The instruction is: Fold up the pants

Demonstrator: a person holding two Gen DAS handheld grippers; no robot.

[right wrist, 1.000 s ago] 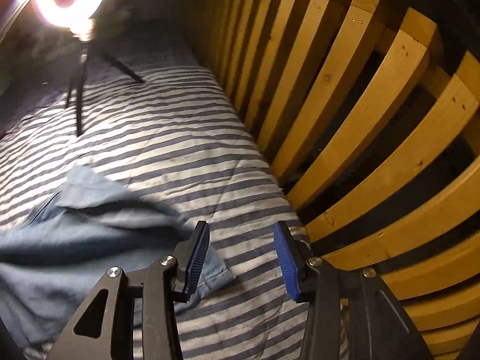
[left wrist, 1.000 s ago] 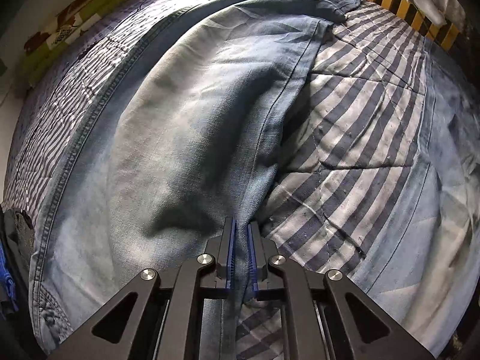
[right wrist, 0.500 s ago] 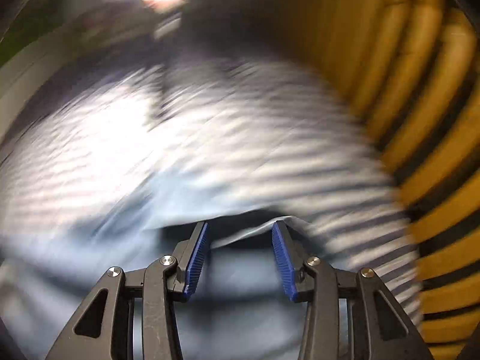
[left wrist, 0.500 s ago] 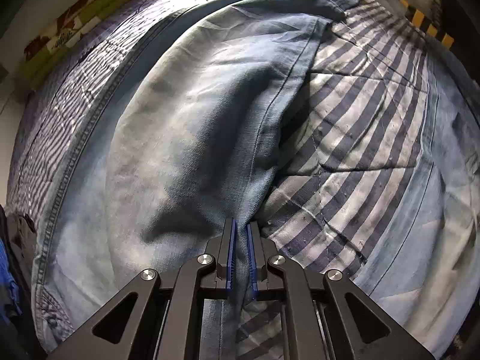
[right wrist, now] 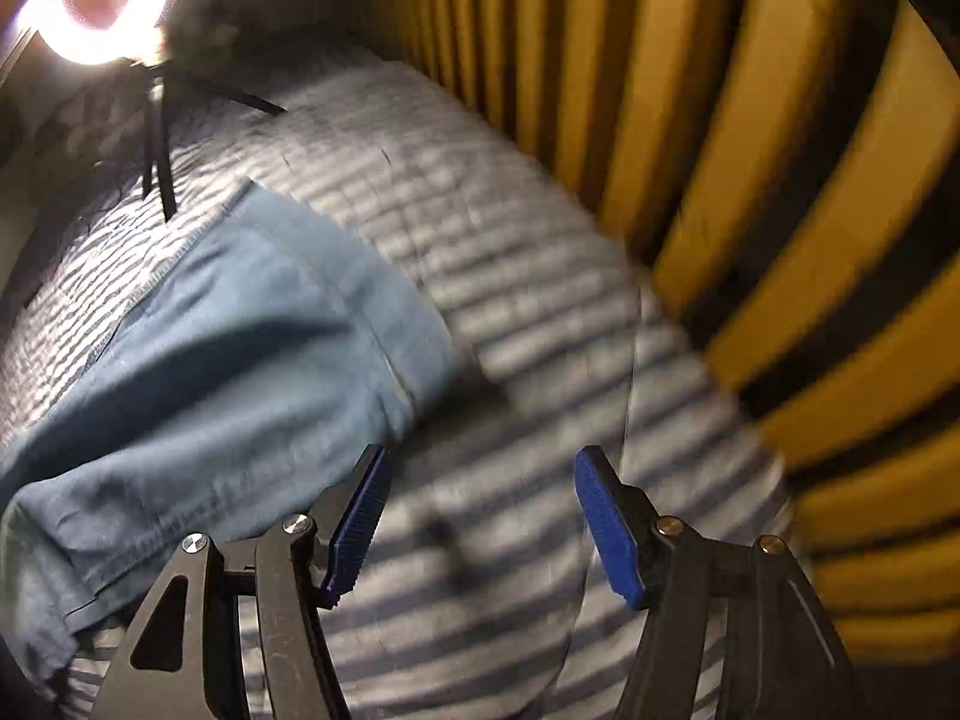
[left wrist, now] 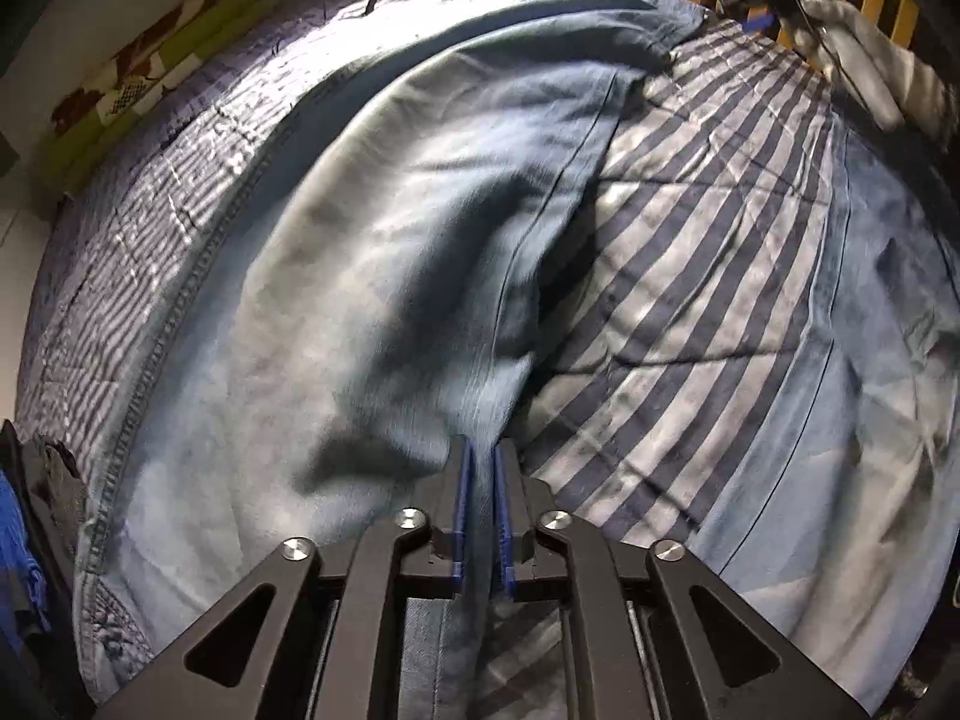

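Observation:
Light blue denim pants (left wrist: 336,276) lie spread on a striped bedspread (left wrist: 690,312). One leg fills the left of the left wrist view and the other (left wrist: 852,372) runs down the right side. My left gripper (left wrist: 478,516) points steeply down. A raised fold of the left leg's inner edge sits between its blue pads, still pinched as the jaws start opening. In the right wrist view the leg's hem end (right wrist: 240,348) lies flat on the bedspread. My right gripper (right wrist: 480,516) hovers just right of it, jaws opening wide with only bedspread between them.
A wall of yellow wooden slats (right wrist: 780,180) borders the bed on the right. A ring light (right wrist: 90,0) on a black tripod (right wrist: 156,138) stands at the far end. A person's light sleeve (left wrist: 864,60) shows at the top right. Dark and blue clothing (left wrist: 24,540) lies at the left edge.
The right gripper swung over the leg's end and sank, its jaws spreading wider; the hem now lies flat left of it. The left gripper kept its place on the fold, pads slightly further apart.

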